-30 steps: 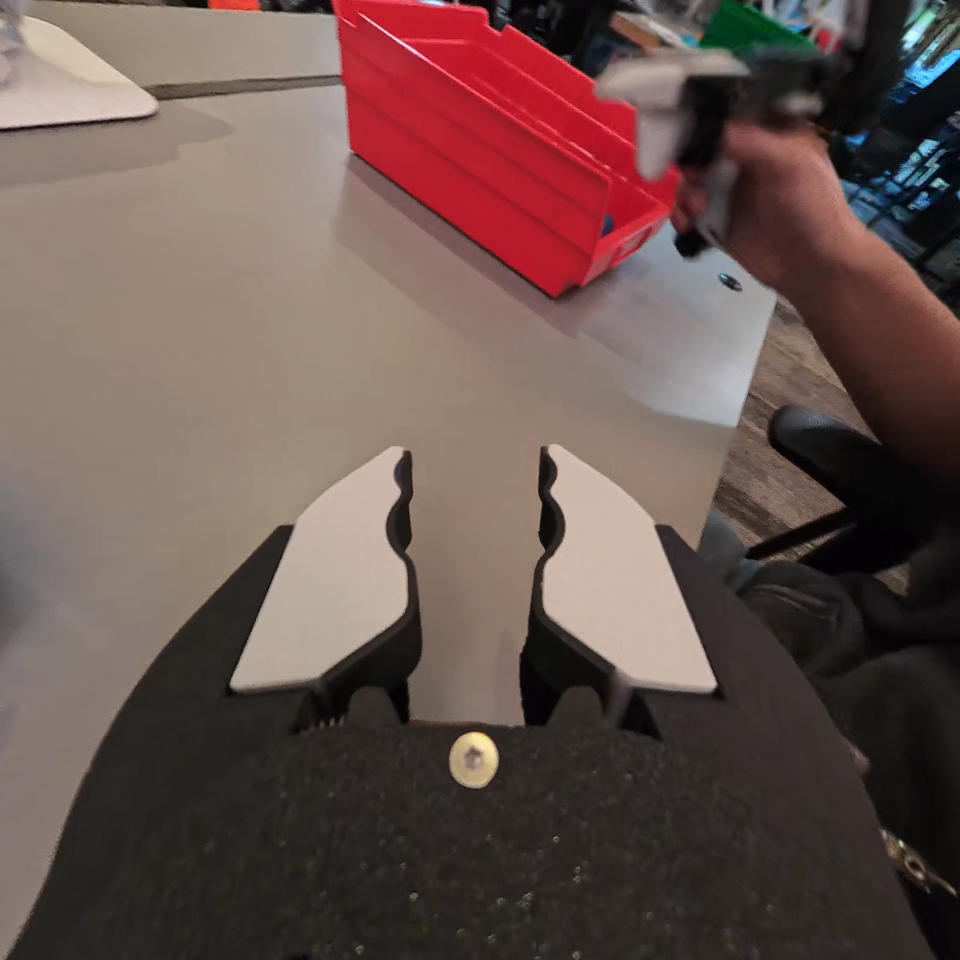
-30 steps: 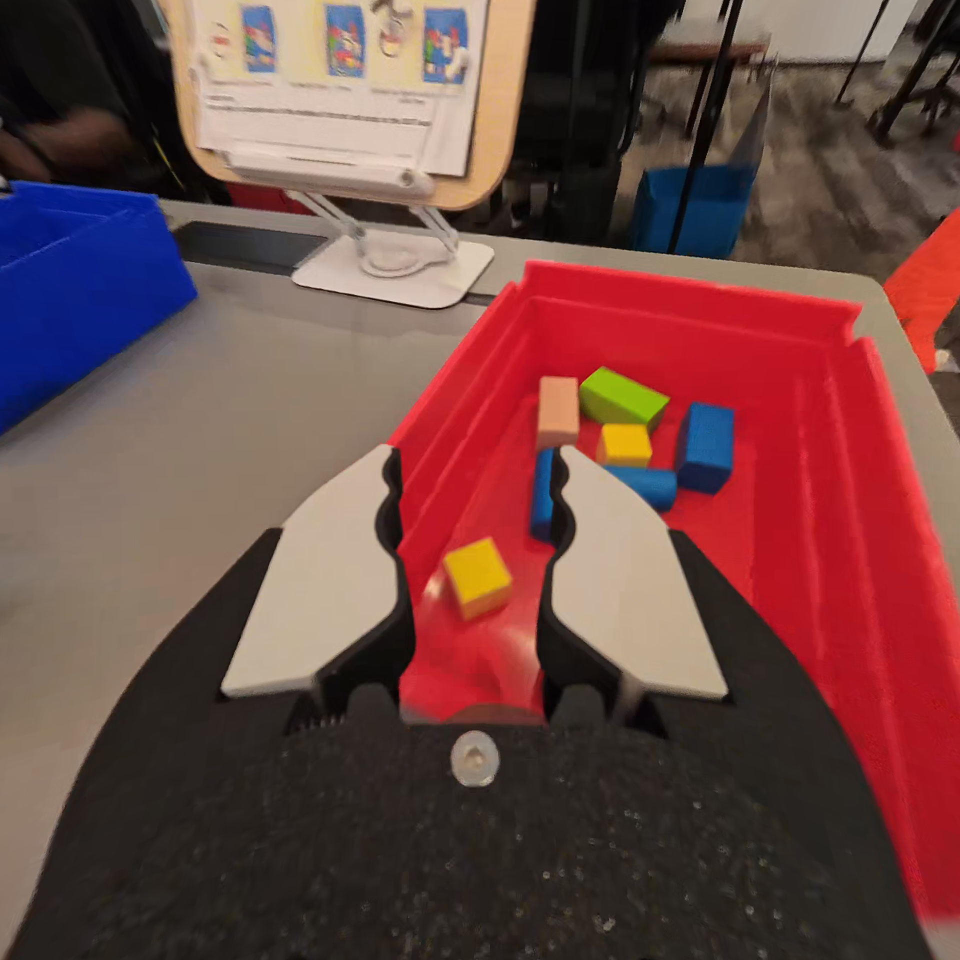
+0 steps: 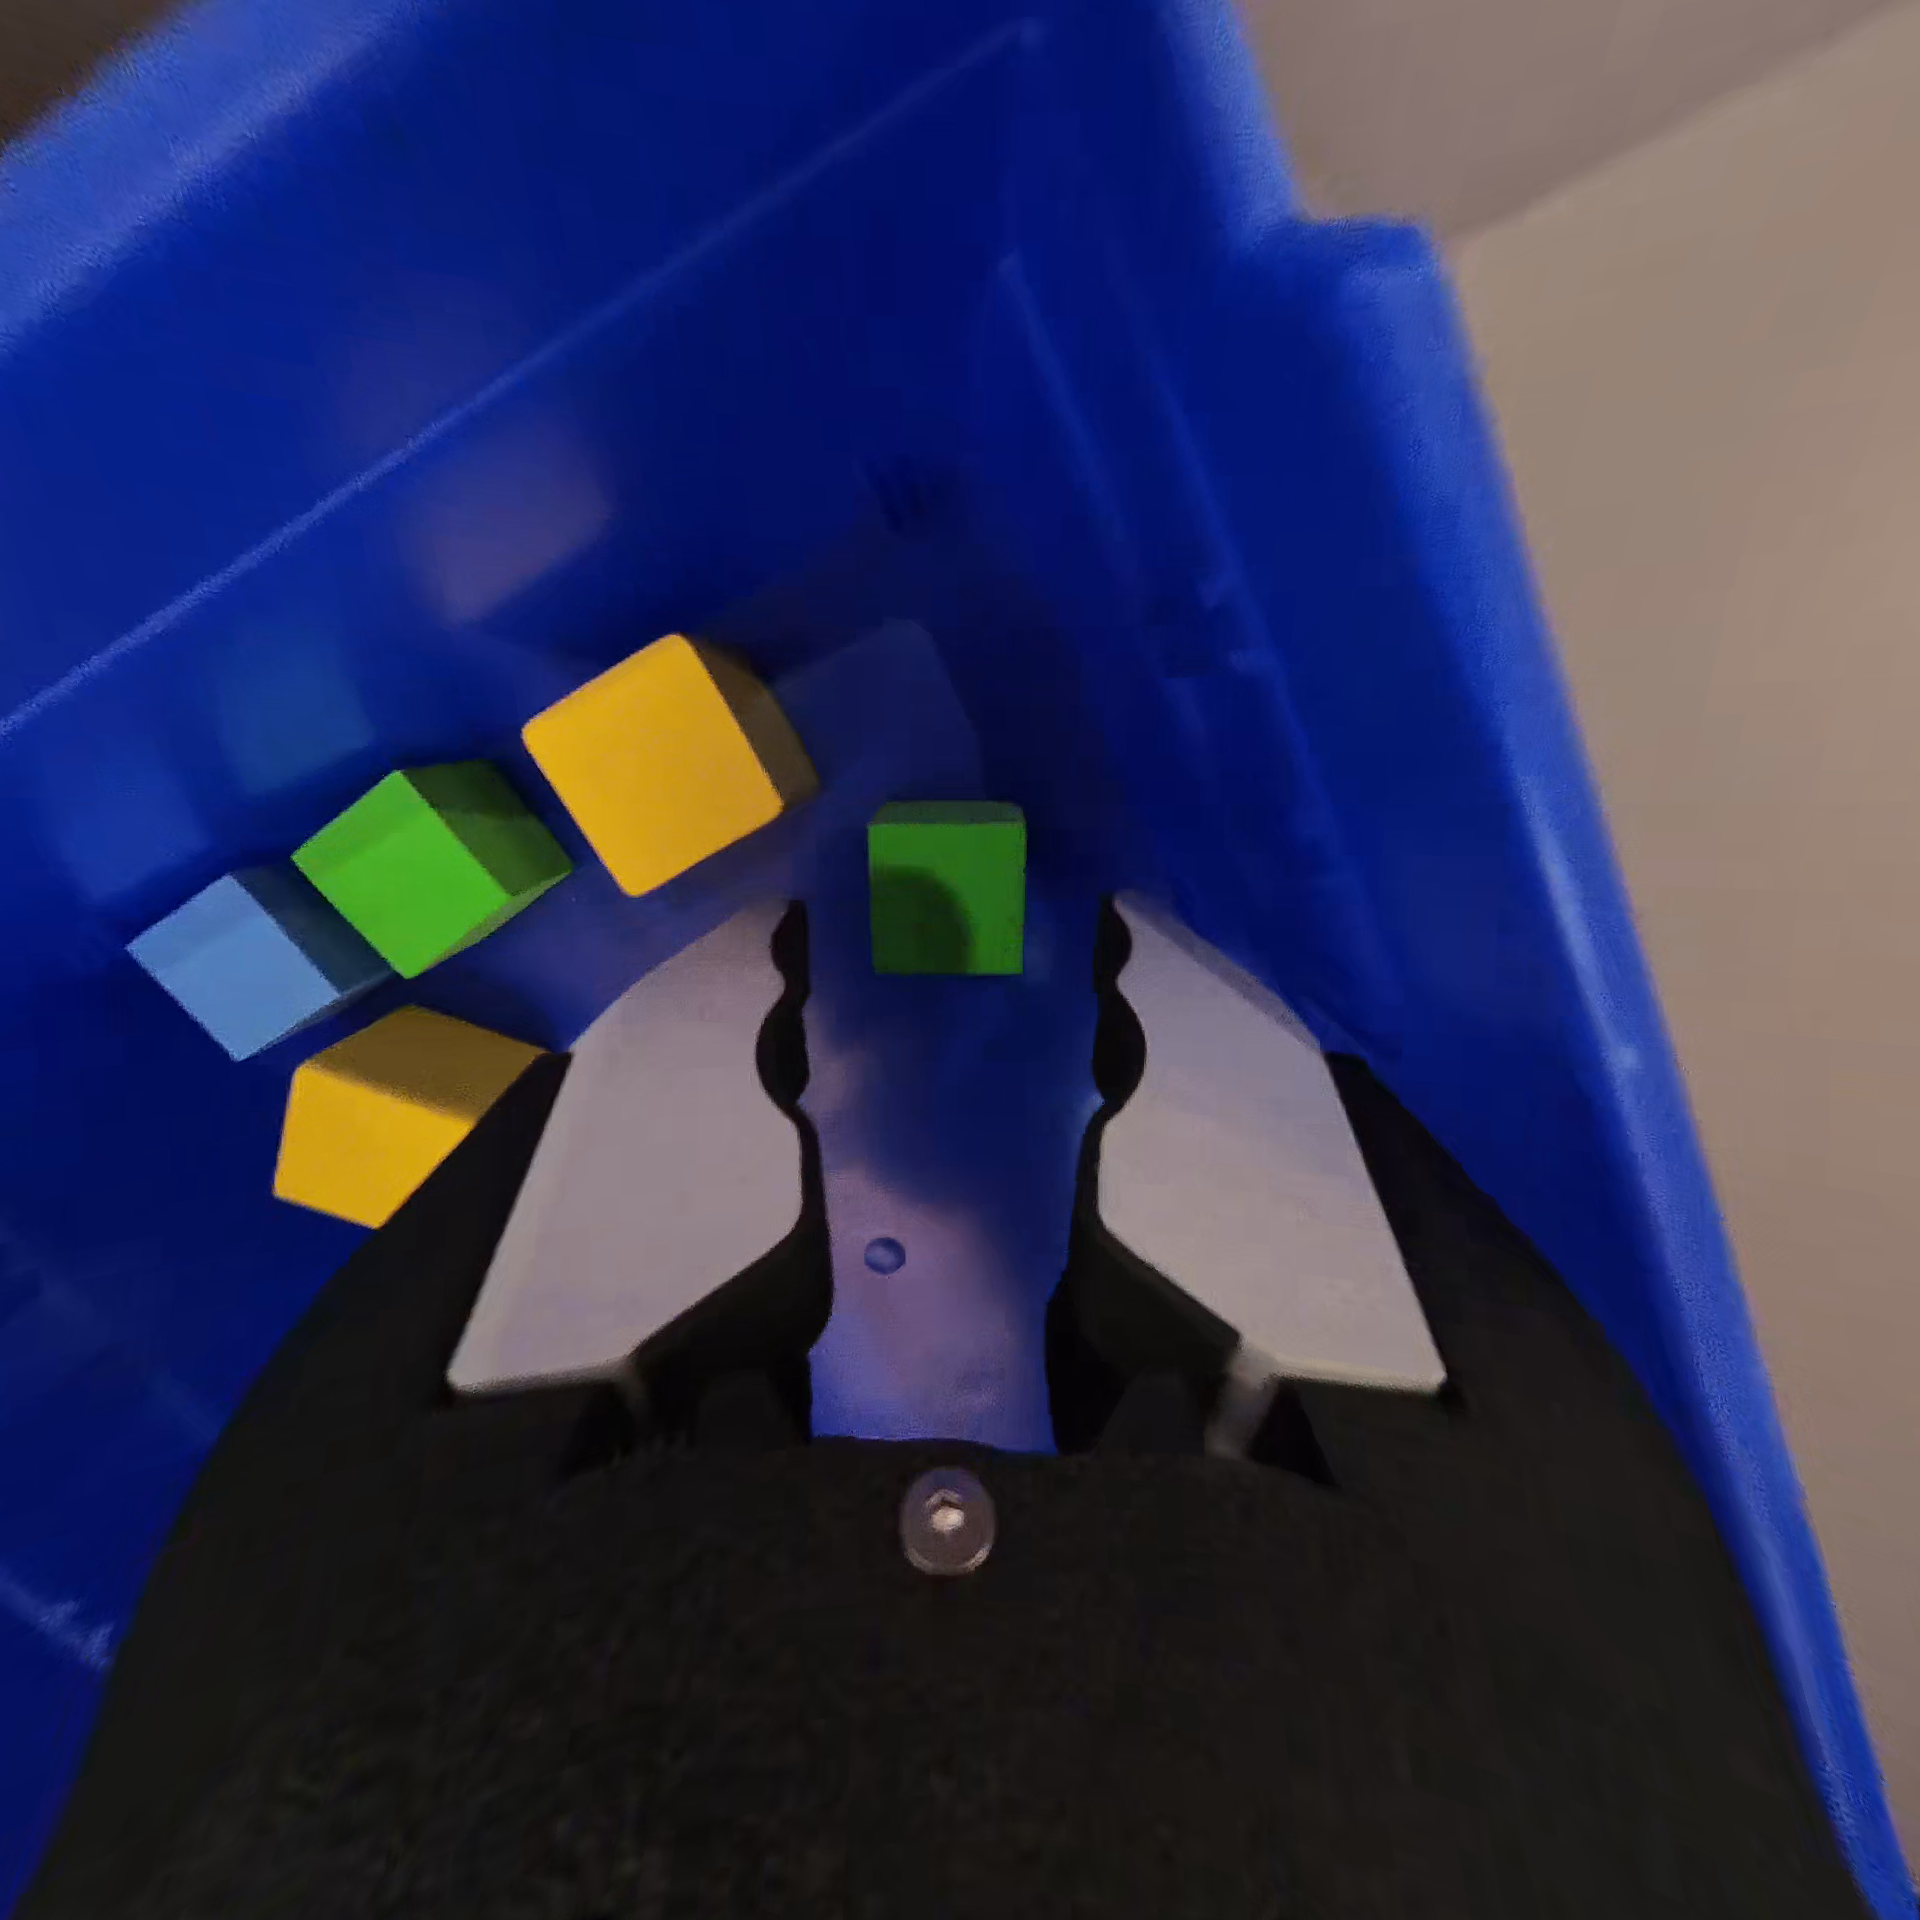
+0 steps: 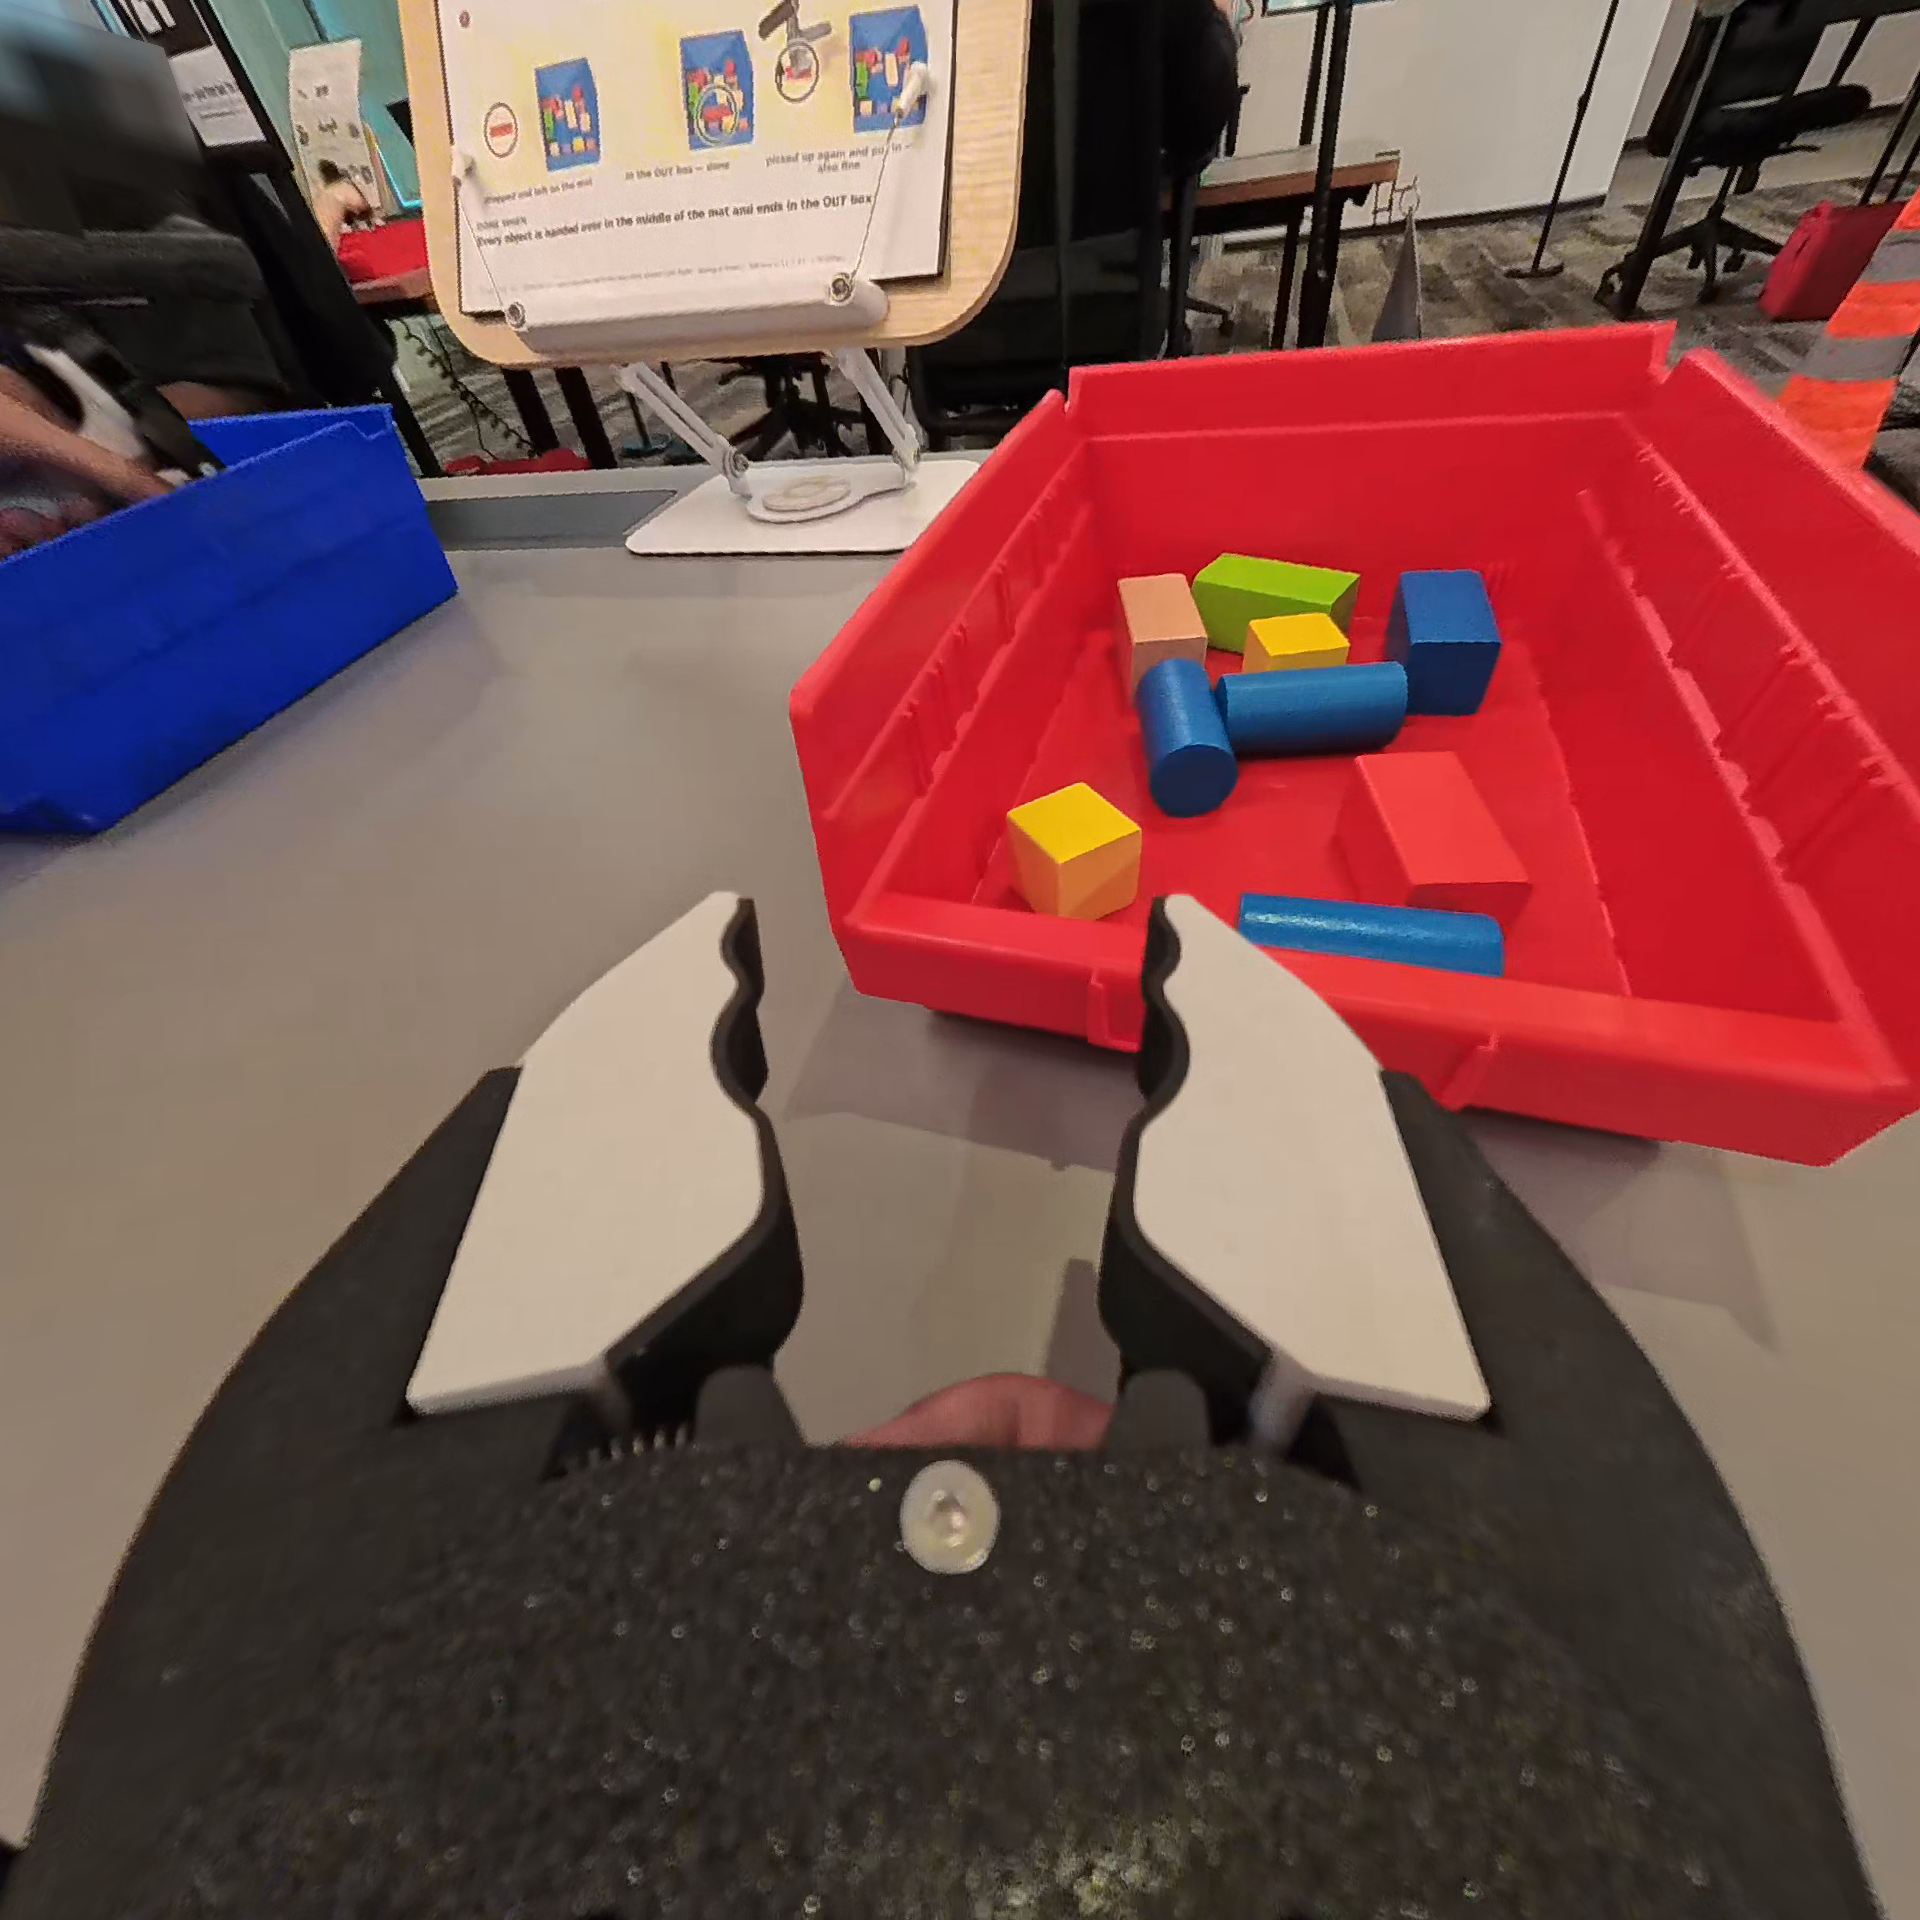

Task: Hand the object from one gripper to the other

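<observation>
Green block (image 3: 945, 888) lies just beyond our left hand-held gripper (image 3: 948, 914), centred between its spread, empty jaws, inside blue bin (image 3: 727, 364); right hand-held gripper (image 4: 948, 920) released, far off.

A grey table (image 4: 416, 831) fills the near ground. At its far edge a wooden board (image 4: 717, 177) with a printed sheet stands on a white hinged stand (image 4: 800, 499). Behind it lie patterned carpet (image 4: 1507, 281), black office chairs (image 4: 1766, 135), a white wall (image 4: 1455, 83), and an orange-and-grey striped cone (image 4: 1860, 343) at right.
</observation>
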Demonstrator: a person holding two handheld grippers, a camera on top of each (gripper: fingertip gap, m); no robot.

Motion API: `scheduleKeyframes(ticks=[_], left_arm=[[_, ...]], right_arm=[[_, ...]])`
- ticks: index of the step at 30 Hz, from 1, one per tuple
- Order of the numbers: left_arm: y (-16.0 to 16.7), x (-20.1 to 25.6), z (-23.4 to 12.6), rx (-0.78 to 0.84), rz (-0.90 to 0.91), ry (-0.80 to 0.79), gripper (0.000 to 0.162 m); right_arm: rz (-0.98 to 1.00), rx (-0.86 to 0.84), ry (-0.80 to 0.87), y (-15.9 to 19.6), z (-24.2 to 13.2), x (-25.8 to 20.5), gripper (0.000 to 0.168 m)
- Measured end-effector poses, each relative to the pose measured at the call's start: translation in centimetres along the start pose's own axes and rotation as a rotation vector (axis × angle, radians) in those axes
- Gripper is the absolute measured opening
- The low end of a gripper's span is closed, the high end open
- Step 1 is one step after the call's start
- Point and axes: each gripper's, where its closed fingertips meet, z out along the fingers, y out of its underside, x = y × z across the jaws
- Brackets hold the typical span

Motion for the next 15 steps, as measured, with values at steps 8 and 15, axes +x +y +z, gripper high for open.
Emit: scheduleKeyframes(ticks=[8,15], left_arm=[[0.3,0.5,-1.9,0.049,-0.055,0.128,0.028],[2.3,5.7,-12.6,0.470,-0.082,0.463,0.028]], right_arm=[[0.033,-0.017,-0.018,0.4,0.0,-0.1,0.069],[0.003,-0.008,-0.079,0.0,-0.4,-1.7,0.066]])
